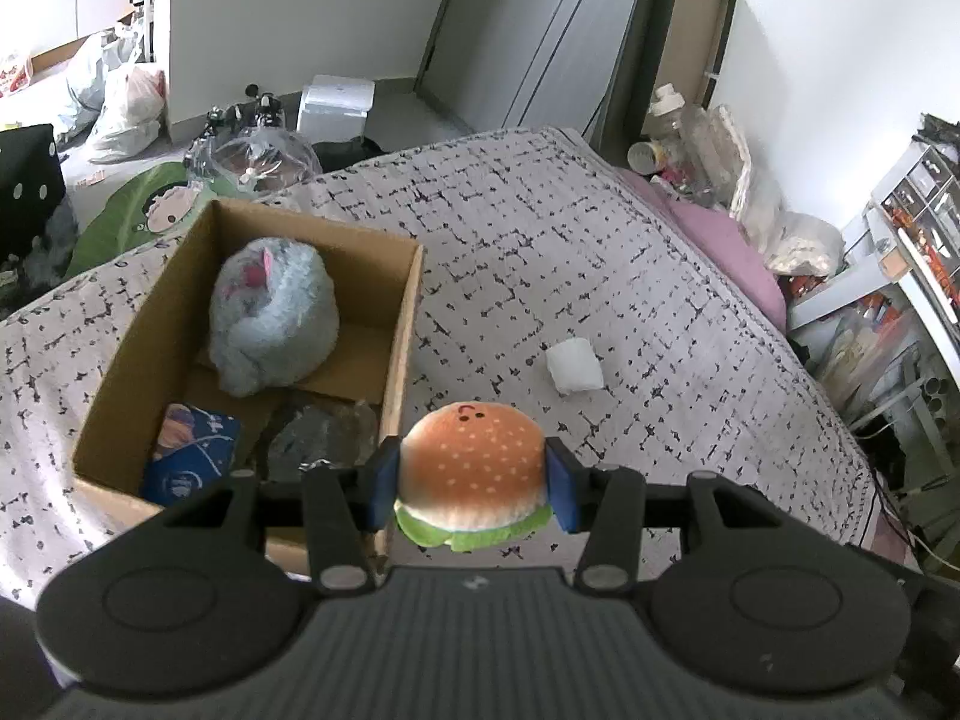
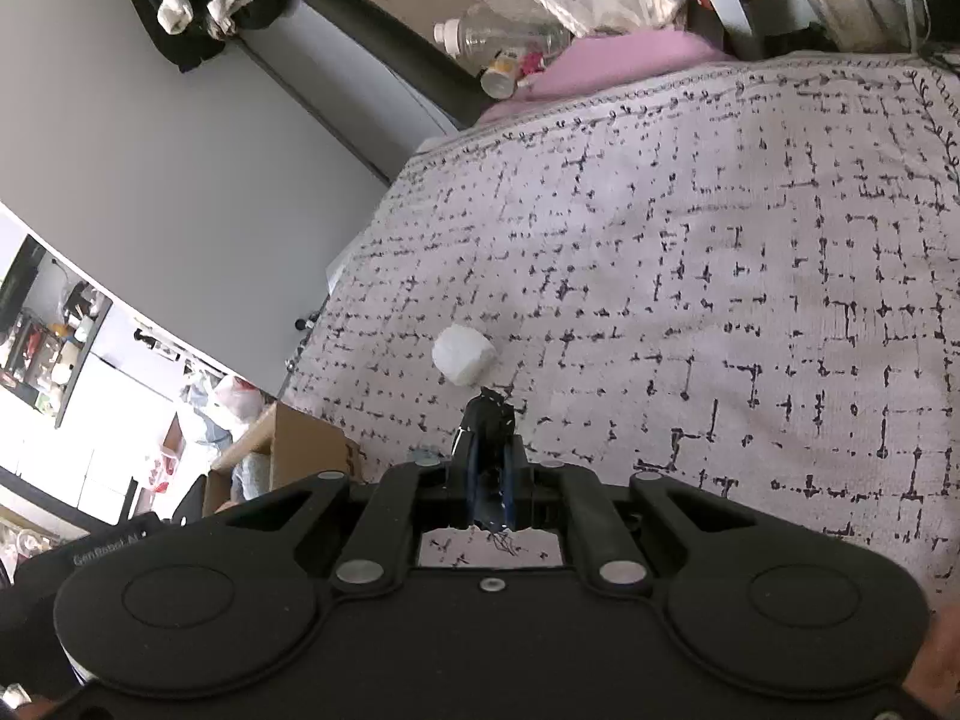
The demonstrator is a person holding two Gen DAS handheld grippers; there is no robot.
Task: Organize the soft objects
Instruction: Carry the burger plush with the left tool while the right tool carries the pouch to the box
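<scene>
My left gripper (image 1: 474,483) is shut on a plush hamburger (image 1: 473,471) and holds it above the bed, just right of a cardboard box (image 1: 399,354). The box holds a fluffy grey plush (image 1: 273,318), a blue printed soft item (image 1: 189,450) and a dark grey soft item (image 1: 324,441). A white soft cube (image 1: 574,366) lies on the patterned bedspread (image 1: 600,240); it also shows in the right wrist view (image 2: 463,354). My right gripper (image 2: 487,462) is shut on a small black fabric item (image 2: 489,417) just short of the cube.
A pink pillow (image 1: 729,252) and bottles and bags lie at the bed's far right. Plastic bags and a green cushion (image 1: 138,210) lie on the floor beyond the box. Shelving (image 1: 912,228) stands at the right. The box corner shows in the right wrist view (image 2: 300,444).
</scene>
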